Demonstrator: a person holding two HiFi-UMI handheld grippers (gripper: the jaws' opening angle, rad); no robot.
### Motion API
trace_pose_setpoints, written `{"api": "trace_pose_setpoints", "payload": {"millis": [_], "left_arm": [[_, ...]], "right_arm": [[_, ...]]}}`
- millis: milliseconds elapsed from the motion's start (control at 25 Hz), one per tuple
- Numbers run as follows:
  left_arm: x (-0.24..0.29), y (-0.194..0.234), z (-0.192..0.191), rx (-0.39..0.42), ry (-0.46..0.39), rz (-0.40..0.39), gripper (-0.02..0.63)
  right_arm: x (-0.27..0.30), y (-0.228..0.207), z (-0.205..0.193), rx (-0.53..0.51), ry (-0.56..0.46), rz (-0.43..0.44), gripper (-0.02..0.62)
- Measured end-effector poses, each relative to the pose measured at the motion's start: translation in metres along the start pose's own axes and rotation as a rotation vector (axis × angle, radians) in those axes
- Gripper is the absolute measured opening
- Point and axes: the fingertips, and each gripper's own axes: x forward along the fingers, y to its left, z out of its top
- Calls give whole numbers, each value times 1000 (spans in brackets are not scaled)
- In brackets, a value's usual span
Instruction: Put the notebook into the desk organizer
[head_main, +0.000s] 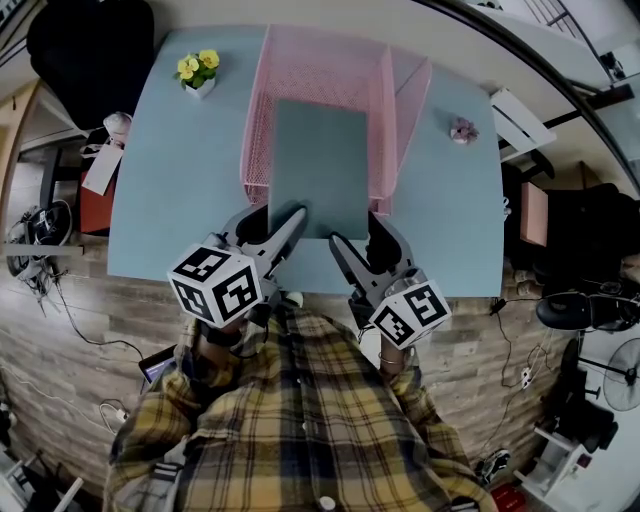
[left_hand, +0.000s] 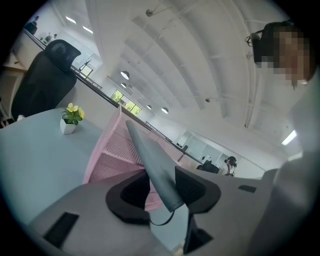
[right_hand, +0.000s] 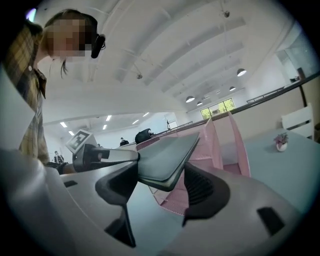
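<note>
- Head view: the gray notebook (head_main: 320, 165) lies partly inside the pink desk organizer (head_main: 258, 120).
- The left gripper (head_main: 268, 222) has its jaws a little apart around the notebook's near edge.
- The right gripper (head_main: 358, 235) has its jaws wide apart around it too.

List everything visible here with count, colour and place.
Table: one, light blue, under everything.
Desk organizer: one, pink mesh, table's far middle.
Notebook: one, grey-green, far end in desk organizer, near end between both grippers' jaws.
Flower pot: one, white, yellow blooms, far left.
Small pot: one, pinkish blooms, far right.
Office chair: one, black, beyond table's left corner.
Left gripper: one, grey, jaws apart around notebook.
Right gripper: one, grey, jaws apart around notebook.
Shirt: one, yellow plaid, person's, bottom.
</note>
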Motion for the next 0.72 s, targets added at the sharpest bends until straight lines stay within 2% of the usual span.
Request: {"api": "trace_pose_setpoints", "payload": {"millis": [320,600,720], "left_arm": [[-1,-1,-2,47,-6,40,175],[-6,-7,-5,81,-4,36,216],[-8,-5,-6,105,-3,47,233]], "right_arm": [[-1,4,-2,-108,16,11,282],[-5,10,-1,-200,16,27,285],[-4,11,-4,-205,26,31,291]]}}
